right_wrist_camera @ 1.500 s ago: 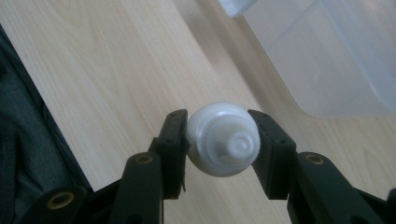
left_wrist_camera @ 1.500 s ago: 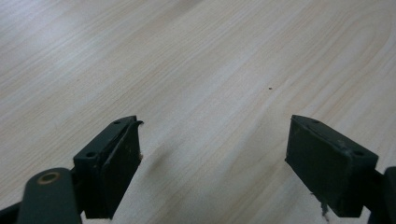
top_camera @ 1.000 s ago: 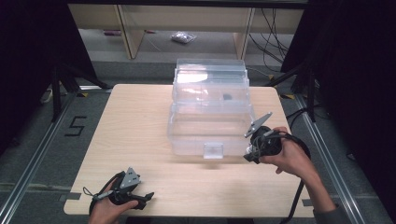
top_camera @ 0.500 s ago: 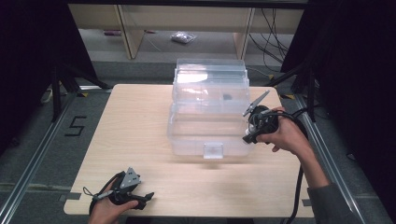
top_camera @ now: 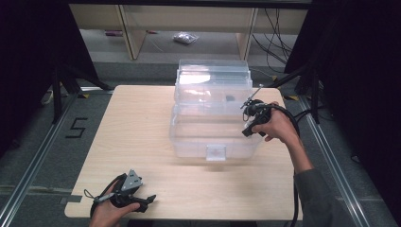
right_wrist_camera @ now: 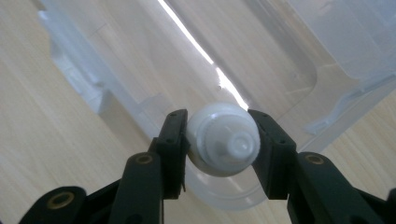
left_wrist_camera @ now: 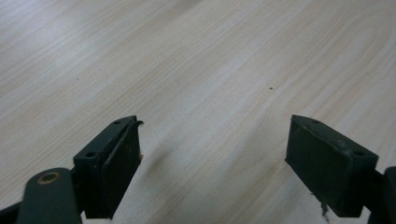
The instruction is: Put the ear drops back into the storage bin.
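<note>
Wooden table on grey floor, right fingers pinching white round object over clear box, left fingers spread.

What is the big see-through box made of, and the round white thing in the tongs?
The box looks like clear, glossy plastic: the table shows through its walls and light glints on them. The round white thing held in the right tongs seems to be smooth, milky plastic, slightly translucent, though that is a guess.

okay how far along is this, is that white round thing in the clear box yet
Not yet. Done: the right gripper is clamped on the white round object, and the clear plastic box stands open. In hand: the object hangs above the box's right side. Left: lower it and release. The left gripper rests open on the table.
</note>
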Tool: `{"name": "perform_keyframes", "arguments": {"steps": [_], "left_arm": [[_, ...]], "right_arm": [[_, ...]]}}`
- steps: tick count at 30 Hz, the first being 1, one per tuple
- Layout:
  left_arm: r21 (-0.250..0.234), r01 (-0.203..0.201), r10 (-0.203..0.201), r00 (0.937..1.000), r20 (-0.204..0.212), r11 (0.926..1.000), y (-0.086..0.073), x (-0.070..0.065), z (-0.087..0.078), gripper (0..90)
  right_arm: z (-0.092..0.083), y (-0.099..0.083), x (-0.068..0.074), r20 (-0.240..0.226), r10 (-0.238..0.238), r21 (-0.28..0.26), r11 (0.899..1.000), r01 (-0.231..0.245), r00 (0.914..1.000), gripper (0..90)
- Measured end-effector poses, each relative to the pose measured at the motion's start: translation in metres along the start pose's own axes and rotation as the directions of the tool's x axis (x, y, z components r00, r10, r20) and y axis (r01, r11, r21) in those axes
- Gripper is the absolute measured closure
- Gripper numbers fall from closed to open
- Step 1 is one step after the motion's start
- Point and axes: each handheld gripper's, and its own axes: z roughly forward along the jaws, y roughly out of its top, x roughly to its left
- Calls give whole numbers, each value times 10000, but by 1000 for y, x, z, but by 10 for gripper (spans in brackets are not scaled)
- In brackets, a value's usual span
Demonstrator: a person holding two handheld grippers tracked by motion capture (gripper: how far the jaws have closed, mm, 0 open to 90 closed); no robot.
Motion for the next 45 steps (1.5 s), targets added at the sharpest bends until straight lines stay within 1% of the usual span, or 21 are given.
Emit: {"name": "perform_keyframes", "arguments": {"steps": [1, 5, 7, 9, 10, 13, 14, 15, 19, 20, 22, 23, 24, 25, 30, 33, 36, 39, 40, 41, 45], "left_arm": [[66, -84, 84, 10000, 14, 9999, 0, 1, -1, 173], [55, -74, 74, 10000, 24, 10000, 0, 1, -1, 173], [-27, 16, -16, 10000, -18, 10000, 0, 0, 0, 173], [-133, 143, -144, 9999, -26, 9998, 0, -1, 1, 173], [-134, 143, -143, 9999, -26, 9998, 0, -1, 1, 173], [-134, 134, -135, 9999, -24, 9998, 0, -1, 1, 173], [-134, 136, -136, 9999, -30, 9998, 0, -1, 1, 173], [-139, 140, -141, 9999, -28, 9998, 0, -1, 1, 173], [-135, 144, -144, 9999, -21, 9998, 0, -1, 1, 173], [-109, 119, -120, 9999, -24, 9999, 0, -1, 1, 173], [-142, 129, -130, 9999, -21, 9998, 0, -1, 1, 173], [-144, 119, -119, 9999, -23, 9998, 0, -1, 1, 173], [-143, 125, -126, 9999, -23, 9998, 0, -1, 1, 173], [-127, 126, -126, 9999, -8, 9998, 0, -1, 1, 173], [-149, 121, -121, 9999, -14, 9998, 0, -1, 1, 173], [-135, 122, -122, 9999, -2, 9998, 0, -1, 1, 173], [-18, 65, -65, 9999, 87, 10000, 0, -1, 0, 173], [-20, 57, -57, 10000, 66, 10000, 0, -1, 0, 173], [-72, -7, 7, 10000, 7, 10000, 0, 0, 0, 173], [-182, 139, -139, 9999, -4, 9997, 0, -1, 1, 173], [-187, 228, -228, 9997, 7, 9996, 0, -2, 1, 173]], "right_arm": [[3, 1, -2, 16, 32, 50, 10000, -32, 10000, 601], [13, 2, -8, -28, 169, 224, 9996, -168, 9999, 601], [18, 3, -11, -2, 67, 306, 9995, -67, 10000, 601], [21, 3, -11, 69, 182, 439, 9989, -185, 9998, 601], [23, 4, -13, 20, 106, 405, 9991, -107, 9999, 600], [29, 4, -12, -93, 278, 501, 9984, -273, 9996, 600], [31, 5, -14, -81, 229, 524, 9984, -224, 9997, 601], [33, 5, -14, -107, 365, 573, 9977, -358, 9993, 601], [42, 5, -17, -143, 427, 635, 9971, -418, 9990, 600], [48, 6, -19, -252, 540, 743, 9959, -520, 9982, 601], [49, 7, -20, -219, 627, 826, 9947, -607, 9978, 600], [51, 7, -21, -129, 500, 829, 9954, -487, 9987, 600], [53, 8, -21, -160, 751, 937, 9929, -733, 9970, 600], [54, 8, -22, -207, 596, 880, 9945, -576, 9980, 601], [60, 11, -22, -194, 794, 1149, 9904, -767, 9967, 600], [63, 10, -24, -225, 595, 1101, 9923, -567, 9980, 601], [67, 11, -24, -242, 918, 1224, 9886, -881, 9955, 600], [69, 11, -26, -258, 800, 1211, 9897, -763, 9965, 600], [70, 11, -25, -290, 1000, 1246, 9876, -957, 9946, 600], [69, 12, -23, -195, 1225, 1452, 9823, -1184, 9923, 600], [74, 12, -24, -382, 1011, 1216, 9879, -958, 9941, 600]]}}
